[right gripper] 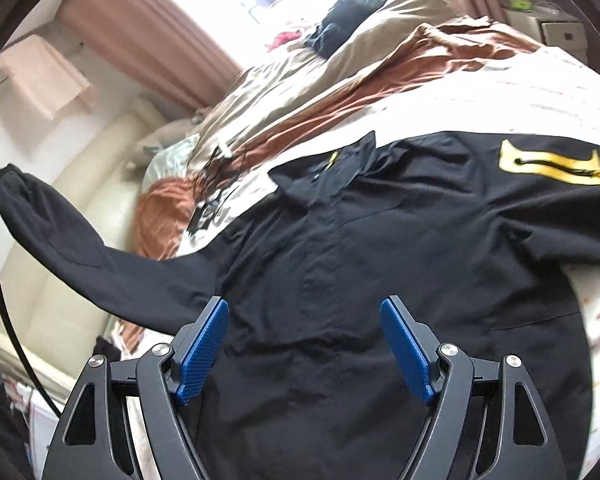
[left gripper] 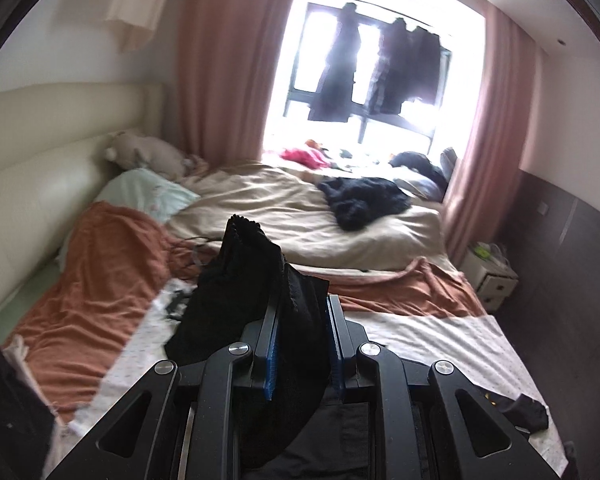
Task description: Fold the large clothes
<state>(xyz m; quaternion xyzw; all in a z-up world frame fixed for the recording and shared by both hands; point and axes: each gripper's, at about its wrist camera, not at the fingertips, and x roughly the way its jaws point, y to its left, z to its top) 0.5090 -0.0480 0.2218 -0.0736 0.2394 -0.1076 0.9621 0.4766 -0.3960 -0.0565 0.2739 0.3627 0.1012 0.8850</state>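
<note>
On the bed (right gripper: 480, 92) the black jacket (right gripper: 380, 260) lies spread flat, left gripper (left gripper: 300, 312) jaws pinching its sleeve (left gripper: 252, 272) cuff up, right gripper (right gripper: 304, 344) jaws wide and empty, so next probably folding that sleeve across the chest.

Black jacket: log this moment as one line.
left gripper: shut on sleeve, lifted | right gripper: open, empty, above black jacket | jacket spread on bed

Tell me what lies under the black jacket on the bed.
The black jacket lies on a white dotted sheet, with a rust-brown blanket beyond its collar. Whatever sits directly beneath the jacket's body is covered.
</note>
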